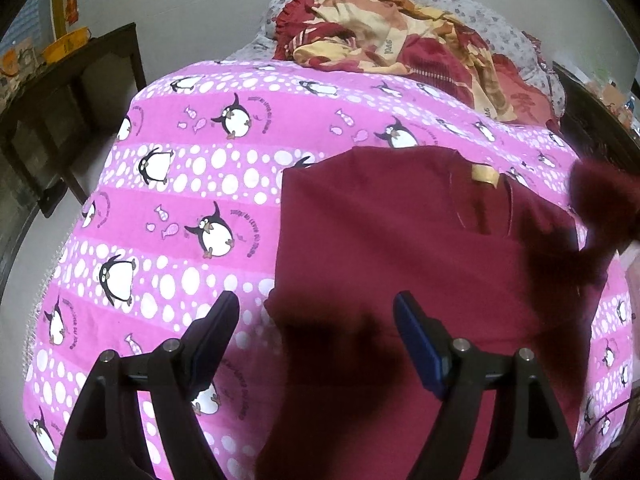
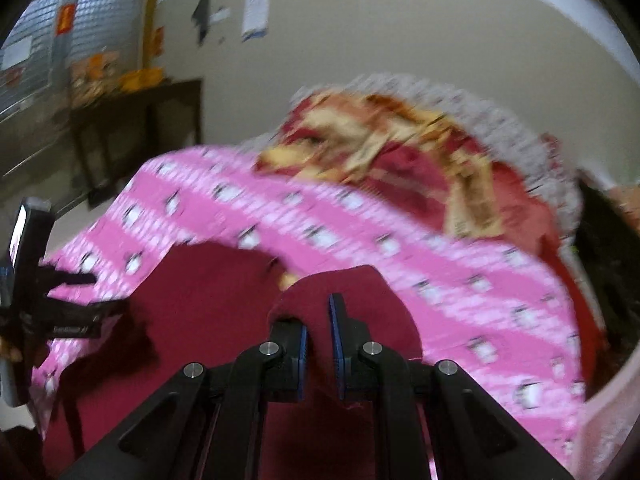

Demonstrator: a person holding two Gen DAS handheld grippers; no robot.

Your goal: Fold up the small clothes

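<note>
Covering most of both views is the bed (image 1: 180,168), spread with a pink penguin sheet, and a crumpled red and yellow blanket (image 1: 400,52) is heaped at its far end. A dark wooden side table (image 1: 72,92) stands by the wall beyond the bed's left edge.

On the sheet lies the maroon shirt (image 1: 400,248), flat over most of its body, with its neck label facing up toward the blanket. I judge I am partway through a fold from the right side.

My right tongs (image 2: 318,336) are pinched together on a raised flap of the shirt, which bulges up around the pads (image 2: 335,332); the right view is blurred. My left tongs (image 1: 316,320) stand wide apart above the near left edge of the shirt, gripping nothing.

To do this step well, I would carry the pinched flap straight across toward the shirt's middle, low over the cloth, so the crease runs parallel to the side seam. I would set the left tongs on the body near that crease line to stop it dragging. I would let go only once the flap lies smooth, since a lifted edge could bunch.
</note>
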